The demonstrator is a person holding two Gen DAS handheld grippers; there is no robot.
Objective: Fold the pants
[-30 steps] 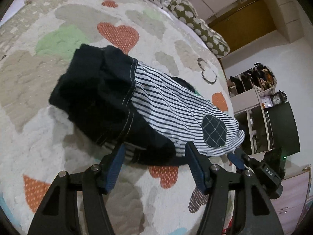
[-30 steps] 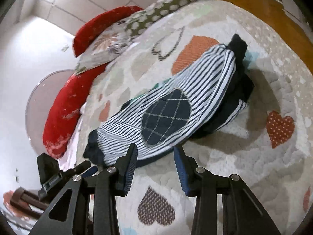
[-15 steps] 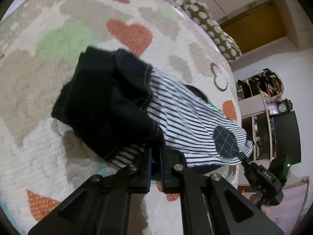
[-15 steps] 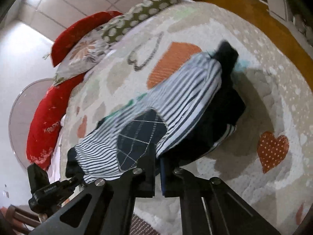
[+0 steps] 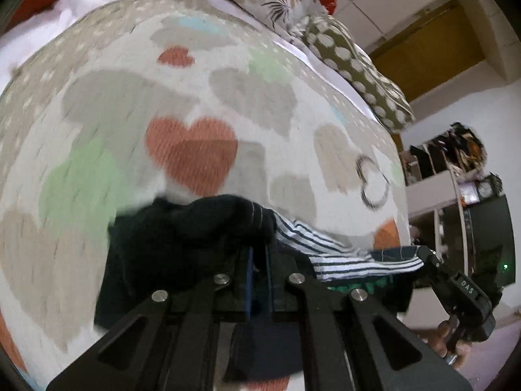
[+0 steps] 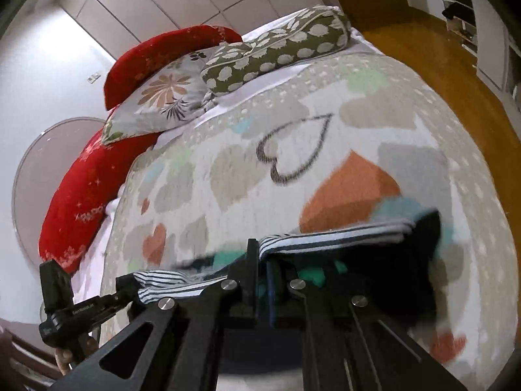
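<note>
Pants gripped at both ends and lifted off the quilt, fold not yet made.

Your left gripper (image 5: 257, 280) is clenched on the dark waist end of the pants (image 5: 182, 247), and your right gripper (image 6: 262, 288) is clenched on the striped leg part beside it; between the two the cloth hangs just above the heart-patterned quilt (image 5: 195, 104), at its near edge. From this I judge you are mid-fold: the grasp is done, laying one half over the other and smoothing is left. The pants look bunched: dark navy fabric, blue-and-white stripes, a green bit showing underneath.
</note>
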